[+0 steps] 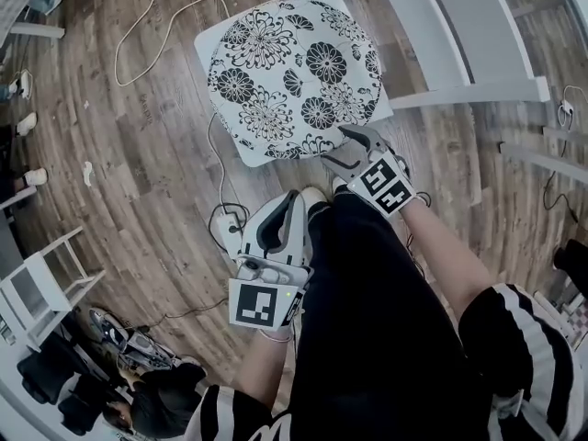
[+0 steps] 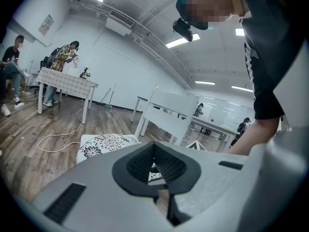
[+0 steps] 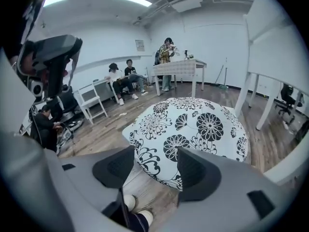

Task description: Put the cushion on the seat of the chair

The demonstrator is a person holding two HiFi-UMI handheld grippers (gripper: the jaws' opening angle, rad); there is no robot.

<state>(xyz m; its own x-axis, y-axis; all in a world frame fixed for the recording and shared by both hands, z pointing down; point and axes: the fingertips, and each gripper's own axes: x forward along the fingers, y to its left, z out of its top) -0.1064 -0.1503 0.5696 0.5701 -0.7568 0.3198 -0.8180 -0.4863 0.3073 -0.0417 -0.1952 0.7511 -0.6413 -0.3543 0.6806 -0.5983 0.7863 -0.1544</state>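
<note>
Cushion (image 1: 294,76) lies on chair seat (image 1: 209,46). Right tongs (image 1: 343,148) wide, empty, at cushion's 5 o'clock rim. Left tongs (image 1: 279,220) closed, empty, 6 o'clock, well apart. Risk: right jaw snags rim if pulled back, drags cushion off-centre.

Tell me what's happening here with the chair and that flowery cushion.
A person with a gripper in each hand is dealing with a floral cushion. It lies on the white chair seat and covers most of it. The right gripper is at the cushion's near edge, jaws open and gripping nothing. The left gripper is held back by the person's legs, jaws shut and empty. The cushion looks to be in place.
</note>
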